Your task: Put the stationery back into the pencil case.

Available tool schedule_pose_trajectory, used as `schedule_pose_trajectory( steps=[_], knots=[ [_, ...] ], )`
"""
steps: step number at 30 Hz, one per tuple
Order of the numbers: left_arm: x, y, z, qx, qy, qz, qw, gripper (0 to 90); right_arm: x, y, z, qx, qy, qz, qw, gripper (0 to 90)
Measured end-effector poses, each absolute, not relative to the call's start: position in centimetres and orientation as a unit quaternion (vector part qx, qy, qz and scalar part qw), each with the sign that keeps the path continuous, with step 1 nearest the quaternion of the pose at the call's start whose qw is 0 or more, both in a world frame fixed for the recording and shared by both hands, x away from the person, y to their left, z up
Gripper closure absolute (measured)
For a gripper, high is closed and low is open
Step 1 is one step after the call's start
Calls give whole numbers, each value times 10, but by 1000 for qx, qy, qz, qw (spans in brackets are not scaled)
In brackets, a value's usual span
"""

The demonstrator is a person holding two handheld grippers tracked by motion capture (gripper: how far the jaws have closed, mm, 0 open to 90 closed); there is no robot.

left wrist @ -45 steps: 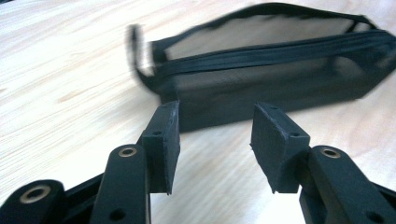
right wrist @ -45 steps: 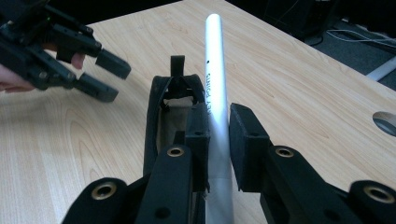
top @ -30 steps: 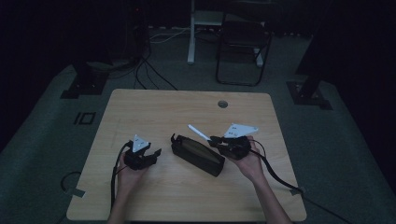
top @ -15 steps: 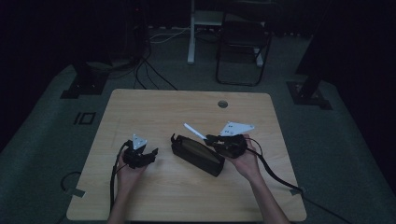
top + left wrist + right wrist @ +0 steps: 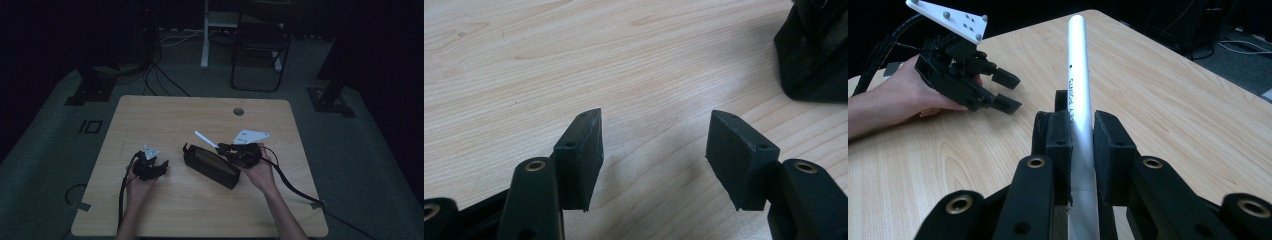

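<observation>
Two thin pads of my right gripper, clamped low on the white pen, could let it pivot; left gripper, lower frame, gapes empty.

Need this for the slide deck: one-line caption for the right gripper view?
Right gripper shut on a slim silver pen above the light wooden table; open left gripper held beyond.

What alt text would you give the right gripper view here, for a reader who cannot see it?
Two black jaws of the right gripper are shut on a silver pen that points up and away over a light wooden table. Farther off at upper left, a hand holds the left gripper, its jaws open.
</observation>
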State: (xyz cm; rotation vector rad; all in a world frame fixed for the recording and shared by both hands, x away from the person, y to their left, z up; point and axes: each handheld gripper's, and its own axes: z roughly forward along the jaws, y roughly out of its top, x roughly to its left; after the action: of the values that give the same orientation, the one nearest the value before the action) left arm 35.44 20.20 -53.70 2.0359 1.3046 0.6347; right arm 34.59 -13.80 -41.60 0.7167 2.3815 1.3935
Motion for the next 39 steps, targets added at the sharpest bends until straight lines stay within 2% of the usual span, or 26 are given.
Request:
schedule_pose_trajectory(
  steps=[8, 39],
  knots=[
    [357, 203, -542, 774, 501, 239, 305, 398, 349, -135, -420, 250, 828, 480, 146, 785],
    [359, 209, -545, 768, 505, 222, 326, 392, 351, -122, -439, 251, 841, 461, 133, 785]
  ],
)
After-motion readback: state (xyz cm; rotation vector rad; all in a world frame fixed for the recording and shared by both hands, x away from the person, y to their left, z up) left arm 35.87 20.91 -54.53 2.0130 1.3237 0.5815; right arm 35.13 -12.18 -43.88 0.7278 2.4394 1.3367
